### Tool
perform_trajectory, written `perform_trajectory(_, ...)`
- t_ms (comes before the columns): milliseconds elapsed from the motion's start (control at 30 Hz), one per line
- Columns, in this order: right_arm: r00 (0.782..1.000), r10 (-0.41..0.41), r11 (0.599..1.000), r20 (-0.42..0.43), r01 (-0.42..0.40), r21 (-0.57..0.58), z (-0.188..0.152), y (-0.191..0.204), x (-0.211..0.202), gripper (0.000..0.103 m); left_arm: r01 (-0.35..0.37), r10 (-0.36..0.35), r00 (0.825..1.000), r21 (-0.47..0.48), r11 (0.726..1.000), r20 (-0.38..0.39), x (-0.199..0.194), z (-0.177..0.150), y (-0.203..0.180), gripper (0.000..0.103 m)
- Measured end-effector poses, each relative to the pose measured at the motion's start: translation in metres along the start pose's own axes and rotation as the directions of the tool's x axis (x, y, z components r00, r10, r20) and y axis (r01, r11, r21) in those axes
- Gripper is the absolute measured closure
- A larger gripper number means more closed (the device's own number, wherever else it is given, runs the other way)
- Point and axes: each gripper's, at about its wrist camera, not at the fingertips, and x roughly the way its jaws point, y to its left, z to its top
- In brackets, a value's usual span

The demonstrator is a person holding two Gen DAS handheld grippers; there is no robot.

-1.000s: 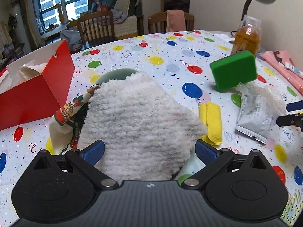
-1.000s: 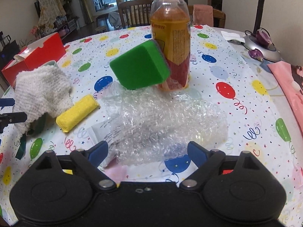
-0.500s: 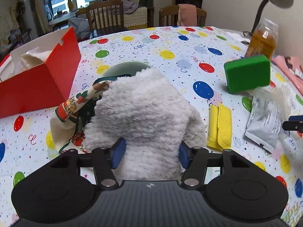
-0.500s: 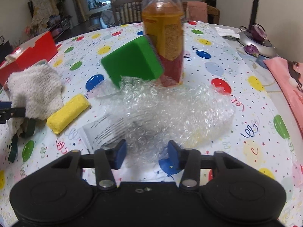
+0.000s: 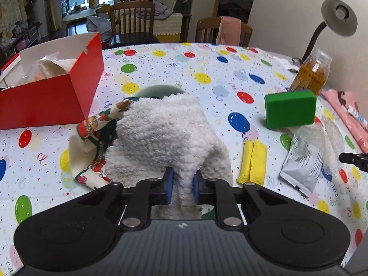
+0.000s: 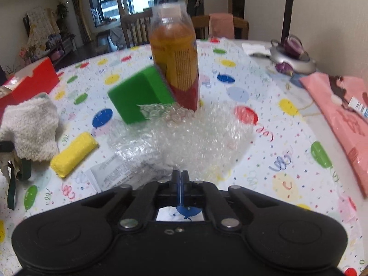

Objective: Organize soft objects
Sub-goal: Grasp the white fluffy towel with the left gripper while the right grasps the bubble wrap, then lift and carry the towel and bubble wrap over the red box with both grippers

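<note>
One fluffy white towel [image 5: 165, 135] pinched as the left gripper [image 5: 181, 187] jaws close, one clear bubble wrap sheet [image 6: 184, 138] right of it nipped in the right gripper [image 6: 180, 184], one green sponge [image 5: 289, 109] beyond.

Both wrist views look steeply down across the table [image 5: 207, 73]. The left sits near the white towel [image 5: 165, 133]; both share the green sponge [image 6: 140, 96].

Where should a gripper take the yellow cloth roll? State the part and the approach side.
Grip the yellow cloth roll across its narrow width at mid-length, coming from above. It lies flat on the tablecloth as a long folded bar, clear of the white fluffy towel beside it.
</note>
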Motion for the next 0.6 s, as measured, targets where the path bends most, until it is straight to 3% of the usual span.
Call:
perform_trajectory(267,0.992,0.05,0.996,0.116,-0.058,0.067,0.016,-0.003,-0.047,0.103,-0.001,0.002,0.999,-0.044,0.999,0.043,-0.023,0.004,0.013,0.092)
perform_trajectory(600,0.966,0.105,0.988,0.238,-0.129,0.087,0.038,0.006,-0.09,0.103,0.039,-0.03,0.992,-0.071,0.997,0.122,-0.06,0.016,0.019,0.093)
